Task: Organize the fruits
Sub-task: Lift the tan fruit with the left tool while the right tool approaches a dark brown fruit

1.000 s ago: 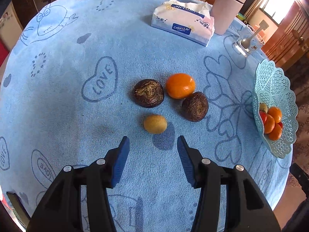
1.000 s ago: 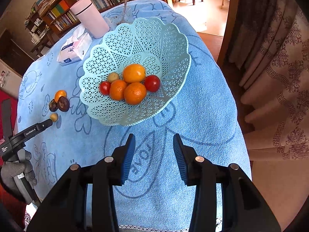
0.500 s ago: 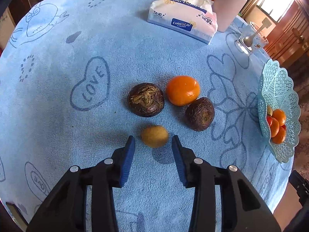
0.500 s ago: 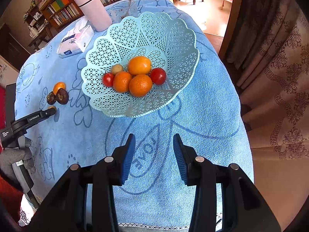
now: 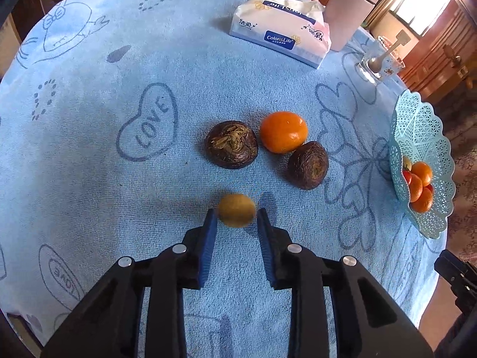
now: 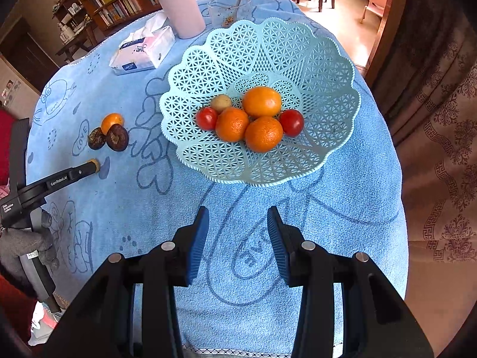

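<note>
A small yellow-brown fruit [image 5: 236, 210] sits between the tips of my left gripper [image 5: 235, 217]; the blue pads touch its sides. Beyond it lie two dark brown fruits [image 5: 231, 144] [image 5: 308, 164] and an orange [image 5: 283, 131] on the blue cloth. The light blue lattice basket [image 6: 322, 68] holds three oranges, two red tomatoes and a small pale fruit; it also shows at the right of the left wrist view [image 5: 423, 137]. My right gripper [image 6: 237, 223] is open and empty, above the cloth in front of the basket. The left gripper shows in the right wrist view [image 6: 94, 165].
A tissue pack [image 5: 280, 37], a pink cylinder container [image 5: 348, 9] and a glass with a spoon [image 5: 378, 65] stand at the table's far side. The table edge drops off to the right near curtains [image 6: 441, 149]. Bookshelves stand behind.
My left gripper has moved forward and closed around the small yellow-brown fruit. The right gripper has drifted slightly, staying open.
</note>
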{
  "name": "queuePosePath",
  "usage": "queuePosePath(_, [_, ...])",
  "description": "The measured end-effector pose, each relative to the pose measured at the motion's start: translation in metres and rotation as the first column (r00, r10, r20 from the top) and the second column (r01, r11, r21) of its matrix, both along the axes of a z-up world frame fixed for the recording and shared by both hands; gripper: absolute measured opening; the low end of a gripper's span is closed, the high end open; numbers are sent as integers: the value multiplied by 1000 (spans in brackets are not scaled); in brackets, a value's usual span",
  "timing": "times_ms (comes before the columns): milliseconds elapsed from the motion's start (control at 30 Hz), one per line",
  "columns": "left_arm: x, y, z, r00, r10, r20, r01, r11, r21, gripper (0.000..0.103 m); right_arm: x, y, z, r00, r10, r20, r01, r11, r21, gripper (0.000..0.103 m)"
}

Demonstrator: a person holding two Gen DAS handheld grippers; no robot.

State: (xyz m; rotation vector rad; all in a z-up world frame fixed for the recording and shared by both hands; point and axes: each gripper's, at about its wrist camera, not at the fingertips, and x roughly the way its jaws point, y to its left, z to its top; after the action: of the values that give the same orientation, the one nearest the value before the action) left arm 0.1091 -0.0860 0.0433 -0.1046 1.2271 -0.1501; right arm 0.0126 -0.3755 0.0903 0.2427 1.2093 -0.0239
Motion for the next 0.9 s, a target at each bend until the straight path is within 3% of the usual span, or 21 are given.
queuePosePath(233, [-13,16,20,1000,1,30,-1,1000,-9,28,16,34,1,998,68,12,-68,998,16,42])
queuePosePath(533, [-17,22,15,1000,-3,10,3,1000,-21,29,31,78,1,988,151,16,-151,988,22,42])
queuePosePath(667, [-11,15,8,1000,-21,-7,21,999,-30,30,30,81,-2,990,140,3,-140,990,19,42])
queuePosePath(767, [-5,12,4,1000,-25,-17,25,999,-29,42,28,77,-6,993,116,-10,-116,993,21,42])
queuePosePath(900, [5,7,0,999,-38,-24,37,999,-32,43,26,76,-9,995,97,-17,-97,995,21,42])
